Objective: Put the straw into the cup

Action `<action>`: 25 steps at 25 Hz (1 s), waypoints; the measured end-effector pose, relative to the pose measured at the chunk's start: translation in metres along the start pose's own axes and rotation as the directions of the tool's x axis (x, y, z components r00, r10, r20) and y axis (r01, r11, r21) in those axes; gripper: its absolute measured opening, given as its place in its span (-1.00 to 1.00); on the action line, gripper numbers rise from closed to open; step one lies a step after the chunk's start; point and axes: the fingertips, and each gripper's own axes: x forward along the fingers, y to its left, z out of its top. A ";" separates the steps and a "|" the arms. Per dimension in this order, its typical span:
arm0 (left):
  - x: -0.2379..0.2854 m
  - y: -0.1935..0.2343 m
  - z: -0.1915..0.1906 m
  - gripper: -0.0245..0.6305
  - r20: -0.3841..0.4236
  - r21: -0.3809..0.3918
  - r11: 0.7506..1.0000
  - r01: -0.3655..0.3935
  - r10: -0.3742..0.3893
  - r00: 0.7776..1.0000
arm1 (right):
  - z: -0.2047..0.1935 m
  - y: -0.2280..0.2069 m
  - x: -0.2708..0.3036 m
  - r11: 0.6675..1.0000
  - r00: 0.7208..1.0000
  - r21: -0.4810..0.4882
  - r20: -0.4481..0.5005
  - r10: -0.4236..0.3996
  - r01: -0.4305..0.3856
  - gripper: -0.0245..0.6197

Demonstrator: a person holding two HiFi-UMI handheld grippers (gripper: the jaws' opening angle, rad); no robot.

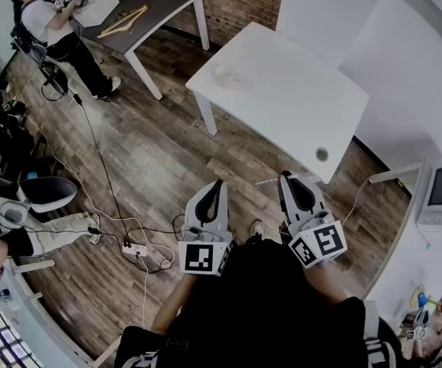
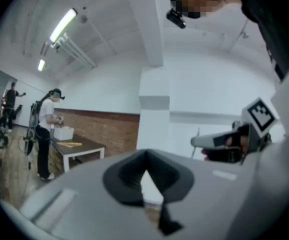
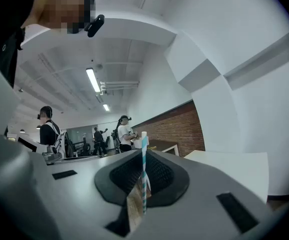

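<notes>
A clear plastic cup (image 1: 228,75) stands on the far left part of the white table (image 1: 297,98), well ahead of both grippers. My right gripper (image 1: 287,176) is held close to my body and is shut on a teal-and-white striped straw (image 3: 143,169). The straw stands upright between the jaws in the right gripper view, and its end pokes out to the left in the head view (image 1: 268,181). My left gripper (image 1: 219,184) hangs beside the right one, shut with nothing in it. In the left gripper view the right gripper (image 2: 229,143) shows at the right.
A round cable hole (image 1: 322,154) sits near the white table's front corner. Cables and a power strip (image 1: 138,253) lie on the wood floor at left. A person (image 1: 56,25) works at a grey table (image 1: 155,2) far back left. A microwave (image 1: 440,190) stands at right.
</notes>
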 end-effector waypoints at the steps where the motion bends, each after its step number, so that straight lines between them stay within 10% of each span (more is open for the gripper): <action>1: 0.000 0.001 0.000 -0.91 -0.001 0.001 1.000 0.000 0.000 1.000 | 0.000 0.000 0.000 1.000 1.000 0.000 0.000 -0.001 0.001 -0.86; 25: 0.019 -0.045 -0.003 -0.91 -0.016 0.014 0.999 -0.033 0.033 0.999 | 0.003 -0.038 -0.025 0.999 0.999 0.037 0.007 0.036 -0.036 -0.86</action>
